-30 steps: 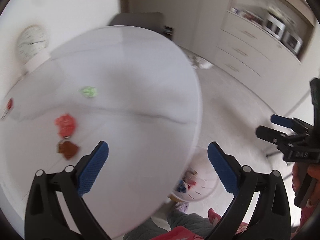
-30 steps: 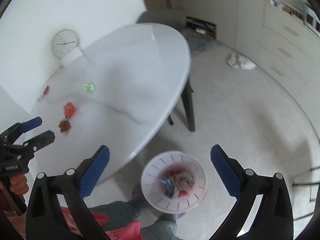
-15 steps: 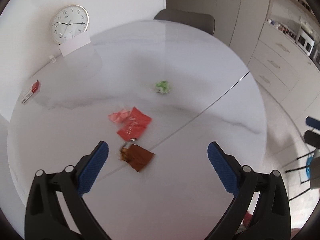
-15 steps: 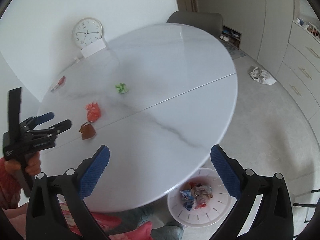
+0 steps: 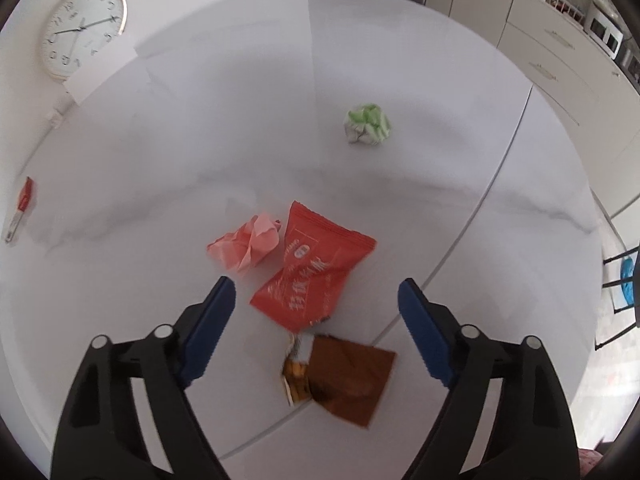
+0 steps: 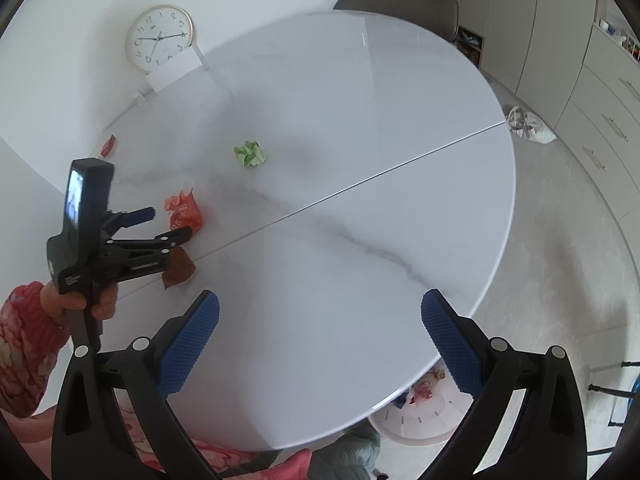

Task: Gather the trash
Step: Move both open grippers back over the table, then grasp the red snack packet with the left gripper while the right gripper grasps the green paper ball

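On the round white table [image 5: 440, 92] lie a red snack packet [image 5: 316, 272], a crumpled pink paper [image 5: 248, 246], a brown wrapper [image 5: 344, 376] and a crumpled green paper ball [image 5: 367, 124]. My left gripper [image 5: 316, 304] is open and empty, low over the table, its fingertips either side of the red packet, the brown wrapper between its fingers nearer the camera. It also shows in the right wrist view [image 6: 168, 224]. My right gripper [image 6: 320, 328] is open and empty above the table's near part. The white trash basket [image 6: 420, 416] stands on the floor under the table edge.
A wall clock [image 5: 82, 30] and a white card [image 5: 102, 68] are at the table's far left. A small red item [image 5: 24, 196] lies at the left edge. A grey chair [image 6: 400, 0] stands behind the table. Cabinets [image 6: 600, 80] line the right; a white bag [image 6: 528, 124] lies on the floor.
My left gripper swung from the basket side back over the table and moved down close to the red packet and brown wrapper. My right gripper rose from over the basket to over the table.
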